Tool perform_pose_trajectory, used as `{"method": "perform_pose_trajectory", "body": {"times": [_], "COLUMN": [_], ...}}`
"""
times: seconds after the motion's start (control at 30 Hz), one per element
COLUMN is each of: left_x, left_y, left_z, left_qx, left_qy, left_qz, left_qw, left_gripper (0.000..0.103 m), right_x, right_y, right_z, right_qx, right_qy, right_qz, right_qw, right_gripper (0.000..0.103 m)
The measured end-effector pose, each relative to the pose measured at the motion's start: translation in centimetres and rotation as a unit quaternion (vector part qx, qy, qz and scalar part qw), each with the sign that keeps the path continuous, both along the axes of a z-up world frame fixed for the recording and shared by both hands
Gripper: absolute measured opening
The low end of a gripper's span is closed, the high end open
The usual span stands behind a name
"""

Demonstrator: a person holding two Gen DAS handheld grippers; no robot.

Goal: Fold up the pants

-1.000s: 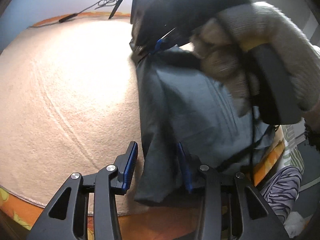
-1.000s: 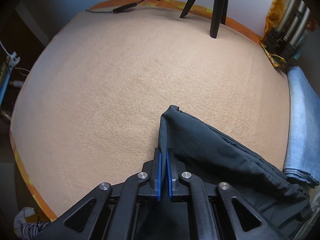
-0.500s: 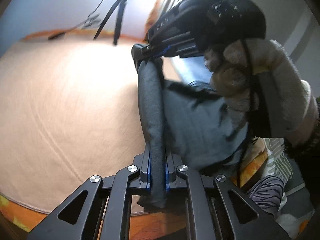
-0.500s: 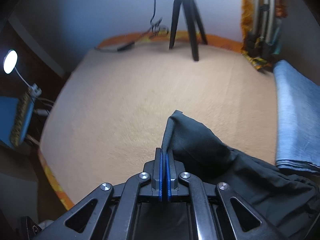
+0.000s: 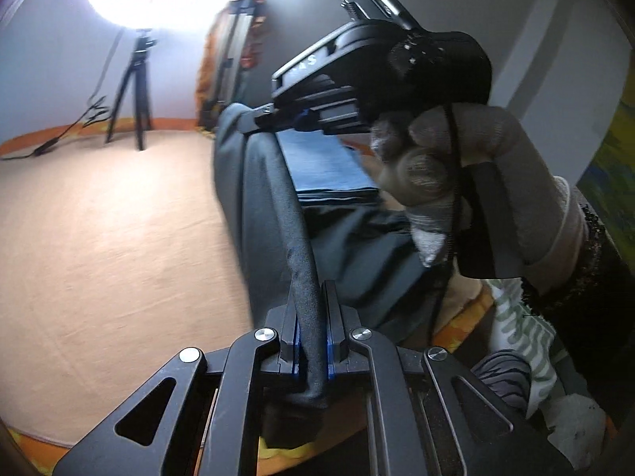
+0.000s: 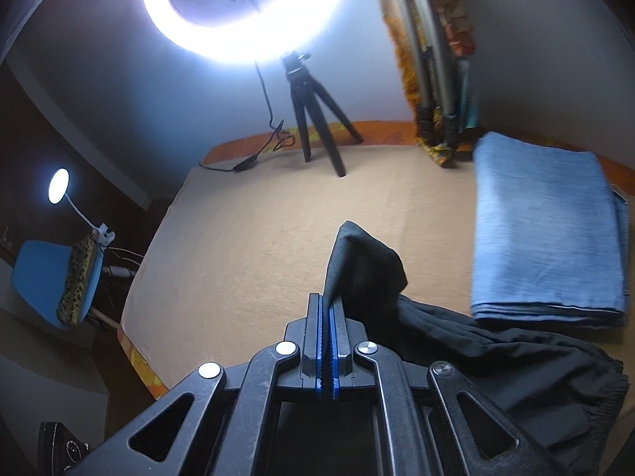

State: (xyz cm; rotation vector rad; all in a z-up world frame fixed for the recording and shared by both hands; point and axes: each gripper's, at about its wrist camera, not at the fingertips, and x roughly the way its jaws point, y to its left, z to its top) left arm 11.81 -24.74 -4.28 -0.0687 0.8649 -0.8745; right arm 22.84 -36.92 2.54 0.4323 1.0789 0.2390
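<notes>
Dark grey pants [image 5: 262,206] hang lifted above a tan bed surface [image 5: 99,238]. My left gripper [image 5: 311,341] is shut on one edge of the pants. My right gripper [image 5: 278,117], held by a gloved hand, is shut on the far corner of the same edge, which stretches between the two. In the right wrist view my right gripper [image 6: 327,341] pinches a peak of the pants [image 6: 365,269]; the rest of the cloth trails to the lower right.
A folded blue garment [image 6: 543,230] lies on the bed at the right. A ring light on a black tripod [image 6: 313,127] stands at the far edge with its cable. Tripod legs lean at the back right corner. A blue chair [image 6: 51,277] stands left of the bed.
My left gripper closed on the pants edge, having been open a second ago. Both grippers have risen and tilted up, lifting the pants off the bed.
</notes>
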Motion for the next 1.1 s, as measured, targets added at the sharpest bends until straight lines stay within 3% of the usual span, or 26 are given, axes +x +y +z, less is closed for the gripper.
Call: {"method": "perform_pose_trajectory", "body": {"times": [0.2,0.5,1.1], "left_x": [-1.6,-4.2,-6.3], "left_y": [-3.4,-8.6,-14.8], "left_z": [0.2,-0.1,-2.0], "left_qx": [-0.001,0.039,0.037], "left_qy": [-0.003,-0.019,-0.005], "left_qz": [-0.024,-0.064,-0.092], "left_qw": [0.9997,0.997,0.9951], "left_gripper": [0.007,0.007,0.007], "right_x": [-2.5,-6.2,-10.5], "right_y": [-3.7,-9.0,-16.3], "right_z": [0.7,-0.3,-2.7], "right_qx": [0.002,-0.01,-0.014], "right_qy": [-0.015,-0.017,-0.016], "right_qz": [-0.014,-0.037,-0.072], "right_qw": [1.0,0.999,0.997], "right_gripper": [0.0,0.0,0.0]}}
